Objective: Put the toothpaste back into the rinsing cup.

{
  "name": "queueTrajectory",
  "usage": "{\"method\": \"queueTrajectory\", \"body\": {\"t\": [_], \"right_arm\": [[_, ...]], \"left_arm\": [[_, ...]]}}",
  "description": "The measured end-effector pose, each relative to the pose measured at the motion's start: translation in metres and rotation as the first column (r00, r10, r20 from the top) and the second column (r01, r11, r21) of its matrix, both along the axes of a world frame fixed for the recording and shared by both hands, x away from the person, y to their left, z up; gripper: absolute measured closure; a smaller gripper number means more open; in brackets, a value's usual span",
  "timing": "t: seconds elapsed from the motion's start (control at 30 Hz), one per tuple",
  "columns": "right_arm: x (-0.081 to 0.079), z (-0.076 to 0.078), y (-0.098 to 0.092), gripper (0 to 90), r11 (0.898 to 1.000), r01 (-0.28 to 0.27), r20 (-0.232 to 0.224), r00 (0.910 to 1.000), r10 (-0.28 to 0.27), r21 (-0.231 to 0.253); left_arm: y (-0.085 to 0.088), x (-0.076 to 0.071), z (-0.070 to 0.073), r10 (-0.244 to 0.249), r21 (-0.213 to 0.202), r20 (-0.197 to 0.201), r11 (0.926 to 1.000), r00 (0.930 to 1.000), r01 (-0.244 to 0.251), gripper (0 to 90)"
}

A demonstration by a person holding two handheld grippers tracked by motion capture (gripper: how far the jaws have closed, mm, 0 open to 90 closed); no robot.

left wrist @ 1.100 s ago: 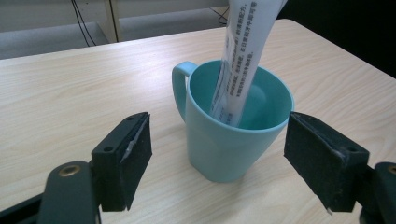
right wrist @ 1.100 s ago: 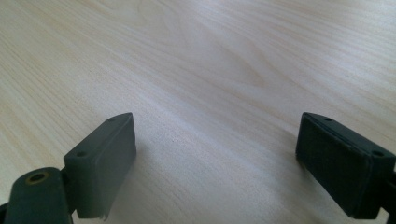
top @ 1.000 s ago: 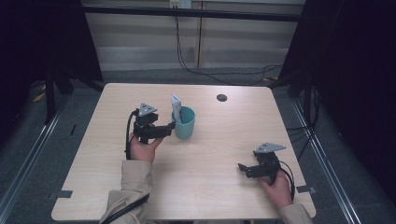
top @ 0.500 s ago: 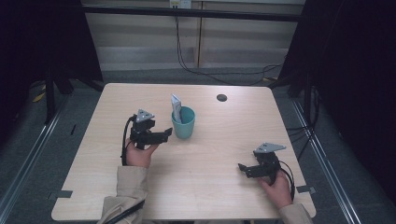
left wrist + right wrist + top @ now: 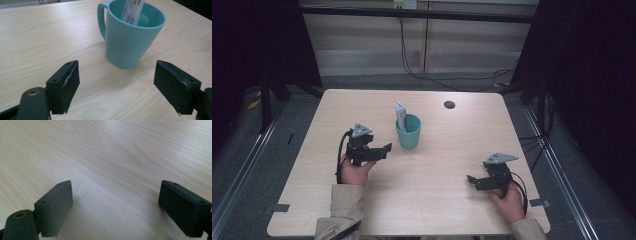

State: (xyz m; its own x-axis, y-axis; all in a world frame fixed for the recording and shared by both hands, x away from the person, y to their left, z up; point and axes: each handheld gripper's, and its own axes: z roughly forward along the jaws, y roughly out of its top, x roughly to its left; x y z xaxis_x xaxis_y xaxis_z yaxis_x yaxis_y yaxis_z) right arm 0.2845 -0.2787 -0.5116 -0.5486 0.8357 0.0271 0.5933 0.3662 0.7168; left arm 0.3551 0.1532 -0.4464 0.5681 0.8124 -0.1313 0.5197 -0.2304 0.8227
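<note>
A teal mug (image 5: 408,132) stands upright in the middle of the wooden table (image 5: 437,205), with a white printed packet (image 5: 400,112) standing in it against the far rim. My left gripper (image 5: 384,149) is just left of the mug, apart from it, pointing at it. In the left gripper view the mug (image 5: 130,37) and packet (image 5: 132,10) lie ahead of my left gripper (image 5: 117,72). Its jaws are open, have just been opening a little further, and have nothing between them. My right gripper (image 5: 471,179) rests low at the front right, and in its own view the right gripper (image 5: 115,197) is open over bare wood.
A small black round spot (image 5: 449,104) sits on the table behind and right of the mug. Dark frame posts (image 5: 267,100) stand off the table's left and right sides, and cables (image 5: 447,75) run along the floor behind it.
My left gripper has drawn back from the mug, leftward, toward the person and lower. The mug, the packet and the right gripper have stayed put.
</note>
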Motion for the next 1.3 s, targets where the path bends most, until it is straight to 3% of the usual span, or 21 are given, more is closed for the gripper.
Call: {"method": "queueTrajectory", "body": {"t": [0.67,1.3], "right_arm": [[0.000,0.000,0.000,11.5,1.000,0.000,-0.001,1.0000,0.000,0.000],[0.000,0.000,0.000,11.5,1.000,0.000,0.000,1.0000,0.000,0.000]], "left_arm": [[0.021,-0.013,-0.019,0.012,0.007,-0.029,0.9999,0.9995,-0.012,18.6],[0.043,-0.024,-0.034,0.019,0.047,-0.050,0.9987,0.9986,-0.017,17.2]]}}
